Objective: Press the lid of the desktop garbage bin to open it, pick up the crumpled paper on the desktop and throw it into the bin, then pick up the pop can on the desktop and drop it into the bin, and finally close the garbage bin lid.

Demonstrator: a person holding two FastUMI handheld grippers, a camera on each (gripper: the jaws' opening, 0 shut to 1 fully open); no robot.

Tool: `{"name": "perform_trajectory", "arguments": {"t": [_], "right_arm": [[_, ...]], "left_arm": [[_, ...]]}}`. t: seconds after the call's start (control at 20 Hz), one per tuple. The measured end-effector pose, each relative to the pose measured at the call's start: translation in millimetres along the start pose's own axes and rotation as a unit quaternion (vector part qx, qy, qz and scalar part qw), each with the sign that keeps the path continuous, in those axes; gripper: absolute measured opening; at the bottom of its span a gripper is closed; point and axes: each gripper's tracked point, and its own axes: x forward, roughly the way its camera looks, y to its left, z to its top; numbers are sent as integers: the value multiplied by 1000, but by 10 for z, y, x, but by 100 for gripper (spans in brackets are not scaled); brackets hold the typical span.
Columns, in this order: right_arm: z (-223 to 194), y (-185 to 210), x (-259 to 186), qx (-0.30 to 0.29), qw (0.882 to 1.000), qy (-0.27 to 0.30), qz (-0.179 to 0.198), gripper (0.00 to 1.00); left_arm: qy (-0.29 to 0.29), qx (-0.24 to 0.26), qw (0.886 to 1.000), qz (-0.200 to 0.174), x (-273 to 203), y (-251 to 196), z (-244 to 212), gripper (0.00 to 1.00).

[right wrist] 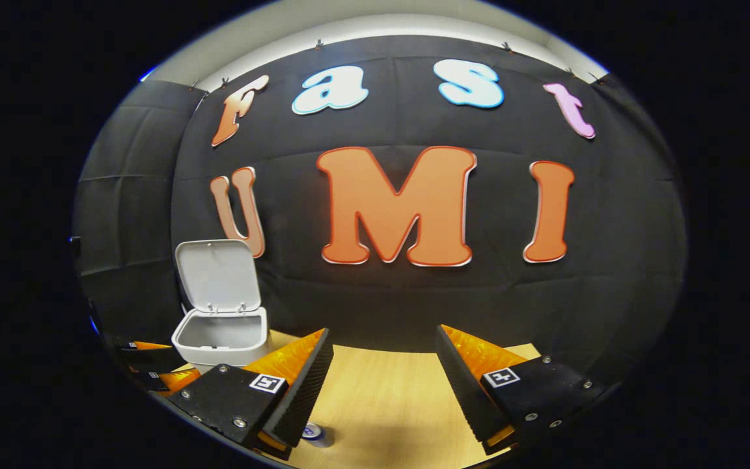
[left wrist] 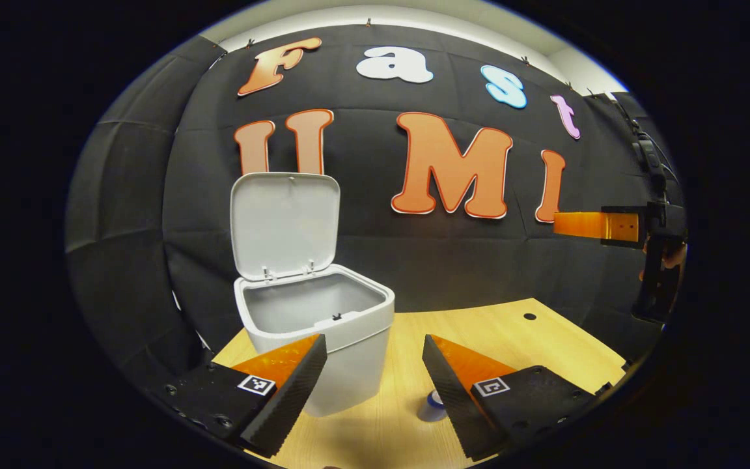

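Left gripper view: bin [left wrist: 323,339] sitting centre-left of the frame on the desk [left wrist: 531,345], white, lid [left wrist: 284,225] flipped straight up and wide open, hinged at the back rim. Inside looks pale and bare from this angle, bottom not visible though. Left gripper [left wrist: 375,391] at the bottom of the frame, fingers spread wide apart, nothing between them, left finger overlapping the front of the bin in the picture; touching or not, can't tell. Can [left wrist: 432,405] peeking out low in the frame just beside the inner edge of the right finger, mostly hidden, just a bluish bit with a pale top, standing on the desk right of the bin. Small dark hole [left wrist: 529,316] in the desk further back on the right. Right gripper [left wrist: 560,224] poking in from the right edge, about mid height, up off the desk; open or closed, can't tell from this side-on look. Bit of a hand [left wrist: 673,255] behind it.

Right gripper view: same bin [right wrist: 222,335] small at lower left, lid [right wrist: 217,273] up. Right gripper [right wrist: 381,384] at the bottom, fingers well apart, empty, hanging over the desk [right wrist: 388,391]. Can [right wrist: 313,431] again just a sliver at the very bottom, tucked by the left finger. Left gripper [right wrist: 153,365] at the far lower left, just beside the bin. Crumpled paper: can't spot it for sure anywhere.
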Motion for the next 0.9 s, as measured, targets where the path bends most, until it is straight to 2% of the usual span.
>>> {"name": "perform_trajectory", "arguments": {"t": [0.15, 0.45, 0.9], "right_arm": [[-105, -271, -125, 2, 1000, 5, -25, 94], [-251, -723, -329, 8, 998, 18, -60, 94], [-418, -1024, -485, 5, 996, 39, -74, 94]], "left_arm": [[1, -12, 1000, -20, 81, -189, -60, 94], [10, 14, 999, -37, 227, -494, -160, 94], [54, 55, 995, -64, 509, -830, -665, 95]]}}
